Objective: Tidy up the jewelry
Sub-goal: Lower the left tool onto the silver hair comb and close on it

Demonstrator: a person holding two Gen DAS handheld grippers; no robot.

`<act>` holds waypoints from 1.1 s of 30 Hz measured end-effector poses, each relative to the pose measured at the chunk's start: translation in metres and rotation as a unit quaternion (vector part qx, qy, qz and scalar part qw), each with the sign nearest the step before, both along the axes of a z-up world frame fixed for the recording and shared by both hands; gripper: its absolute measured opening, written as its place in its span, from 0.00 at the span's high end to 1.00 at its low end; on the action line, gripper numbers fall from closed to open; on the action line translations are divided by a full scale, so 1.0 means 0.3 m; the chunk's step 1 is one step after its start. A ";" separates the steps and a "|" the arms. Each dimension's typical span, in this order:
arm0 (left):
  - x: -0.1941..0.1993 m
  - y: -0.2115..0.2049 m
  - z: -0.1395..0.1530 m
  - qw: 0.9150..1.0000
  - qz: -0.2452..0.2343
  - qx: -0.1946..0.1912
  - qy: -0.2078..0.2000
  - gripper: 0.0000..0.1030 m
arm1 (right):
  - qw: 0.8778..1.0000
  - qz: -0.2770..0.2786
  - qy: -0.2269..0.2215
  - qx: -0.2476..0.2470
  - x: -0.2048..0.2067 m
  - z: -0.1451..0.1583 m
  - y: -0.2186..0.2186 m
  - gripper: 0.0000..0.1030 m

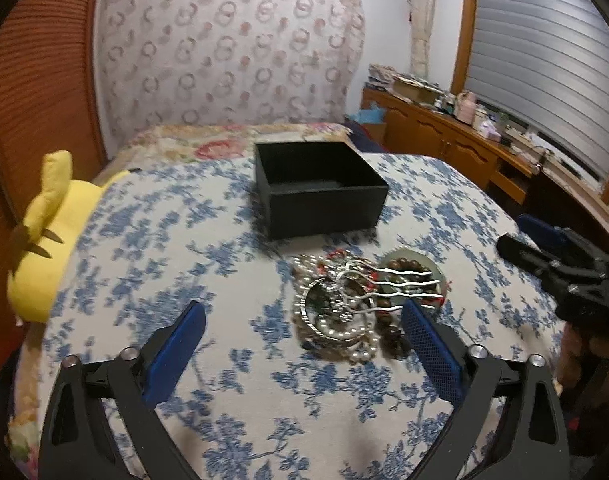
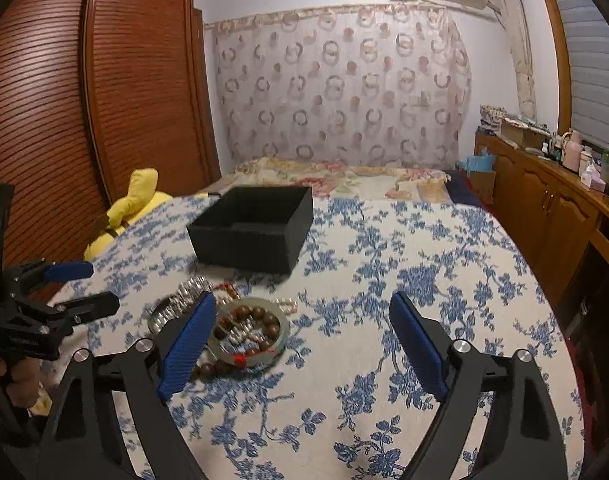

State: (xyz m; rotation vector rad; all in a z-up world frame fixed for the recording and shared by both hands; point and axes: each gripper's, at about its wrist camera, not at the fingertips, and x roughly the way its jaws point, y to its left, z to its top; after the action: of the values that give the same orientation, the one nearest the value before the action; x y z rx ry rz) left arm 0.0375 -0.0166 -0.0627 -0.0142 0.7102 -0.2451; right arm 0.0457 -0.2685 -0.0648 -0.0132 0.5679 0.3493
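Observation:
A tangled heap of jewelry lies on the blue-flowered bedspread. It holds a pearl strand, brown wooden beads, a wavy silver hair comb and silver bangles. An empty black box stands just behind it. My left gripper is open, with the heap's left part between its blue pads, which touch nothing. In the right wrist view the heap, with a pale green bangle, lies by the left pad of my open right gripper. The box stands beyond.
A yellow plush toy lies at the bed's left edge by a slatted wooden wardrobe. A cluttered wooden cabinet runs along the right wall. The right gripper shows at the right, and the left gripper with a hand at the left.

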 end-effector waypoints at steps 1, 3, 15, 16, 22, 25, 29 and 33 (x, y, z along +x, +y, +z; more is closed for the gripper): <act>0.010 -0.007 -0.007 1.000 -0.006 0.000 0.004 0.21 | 1.000 0.002 0.005 -0.001 0.005 -0.011 0.000 0.18; 0.027 -0.020 -0.016 1.000 -0.017 -0.004 0.010 0.27 | 1.000 0.008 0.017 -0.005 0.014 -0.040 0.006 0.21; 0.170 -0.075 -0.064 0.996 -0.064 -0.019 0.055 0.52 | 0.999 0.027 0.044 -0.013 0.028 -0.108 0.026 0.23; 0.178 -0.081 -0.067 0.996 -0.068 -0.016 0.057 0.53 | 0.999 0.028 0.045 -0.012 0.029 -0.109 0.027 0.23; 0.221 -0.098 -0.094 0.993 -0.089 -0.014 0.076 0.53 | 0.998 0.033 0.046 -0.009 0.025 -0.109 0.025 0.23; 0.219 -0.105 -0.101 0.993 -0.091 -0.001 0.070 0.53 | 0.998 0.034 0.047 -0.007 0.024 -0.109 0.025 0.23; 0.203 -0.109 -0.095 0.994 -0.095 0.009 0.055 0.73 | 0.998 0.034 0.047 -0.006 0.026 -0.107 0.026 0.23; 0.194 -0.093 -0.090 0.995 -0.085 0.027 0.049 0.87 | 0.998 0.033 0.047 -0.006 0.026 -0.107 0.026 0.23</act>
State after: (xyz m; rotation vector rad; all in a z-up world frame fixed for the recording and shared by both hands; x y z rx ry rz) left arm 0.0959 -0.0443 -0.0899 0.0874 0.8169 -0.3896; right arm 0.0534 -0.2607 -0.0967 -0.0265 0.6632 0.4132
